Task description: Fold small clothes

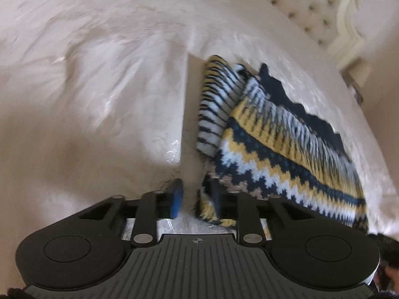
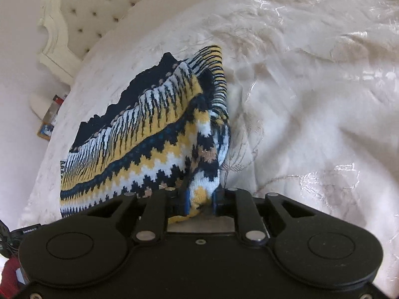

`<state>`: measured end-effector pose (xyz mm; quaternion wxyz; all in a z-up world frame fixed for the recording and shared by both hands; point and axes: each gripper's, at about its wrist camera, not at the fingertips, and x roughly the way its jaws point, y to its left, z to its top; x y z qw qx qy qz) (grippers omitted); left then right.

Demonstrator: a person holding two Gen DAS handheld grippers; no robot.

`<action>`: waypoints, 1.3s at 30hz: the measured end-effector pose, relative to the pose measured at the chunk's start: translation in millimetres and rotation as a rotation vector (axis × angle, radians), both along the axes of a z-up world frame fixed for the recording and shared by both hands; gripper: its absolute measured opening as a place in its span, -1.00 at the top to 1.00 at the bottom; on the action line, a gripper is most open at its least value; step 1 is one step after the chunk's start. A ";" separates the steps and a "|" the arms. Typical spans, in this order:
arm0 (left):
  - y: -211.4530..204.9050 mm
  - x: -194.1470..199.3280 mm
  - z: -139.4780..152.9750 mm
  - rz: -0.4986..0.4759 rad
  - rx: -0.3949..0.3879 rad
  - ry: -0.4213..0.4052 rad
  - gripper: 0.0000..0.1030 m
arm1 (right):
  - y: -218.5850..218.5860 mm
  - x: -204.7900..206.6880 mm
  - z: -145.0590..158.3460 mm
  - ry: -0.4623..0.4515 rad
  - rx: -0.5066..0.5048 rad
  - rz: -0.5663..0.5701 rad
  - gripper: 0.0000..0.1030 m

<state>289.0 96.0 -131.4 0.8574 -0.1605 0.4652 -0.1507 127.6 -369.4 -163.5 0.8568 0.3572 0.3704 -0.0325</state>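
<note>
Right gripper [image 2: 199,200] pinches the sweater [image 2: 139,134] (pinched corner hidden).

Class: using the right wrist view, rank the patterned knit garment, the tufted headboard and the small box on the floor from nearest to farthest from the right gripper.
1. Patterned knit garment: clamped in the right gripper.
2. Small box: left, on the floor beside the bed.
3. Tufted headboard: upper left, behind the bed.

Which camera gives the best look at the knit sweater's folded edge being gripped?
The right wrist view: the patterned sweater bunches clearly between the right hand-held gripper pads, sharp and centred. The left wrist view shows the same sweater blurred, off to the right, with its edge by the left hand-held gripper.
</note>
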 end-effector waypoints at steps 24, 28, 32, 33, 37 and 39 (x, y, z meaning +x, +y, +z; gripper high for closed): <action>-34.0 -45.9 8.3 -0.068 0.150 -0.152 -0.91 | 20.9 -30.7 5.9 -0.134 -0.073 0.093 -0.81; -37.9 -53.2 28.3 -0.054 0.148 -0.135 -0.91 | 19.5 -36.8 6.9 -0.134 -0.109 0.121 -0.90; -56.5 -54.6 53.8 -0.097 0.158 -0.172 -0.91 | 20.2 -42.6 7.4 -0.111 -0.197 0.139 -0.98; -64.6 -52.4 59.9 -0.115 0.172 -0.177 -0.91 | 20.1 -43.4 6.7 -0.111 -0.213 0.147 -0.98; -99.5 -39.2 73.3 -0.173 0.192 -0.195 -0.91 | 16.1 -44.0 1.6 -0.118 -0.217 0.153 -0.98; -118.9 -31.0 75.6 -0.195 0.205 -0.202 -0.91 | 14.2 -43.4 -0.7 -0.121 -0.204 0.151 -0.98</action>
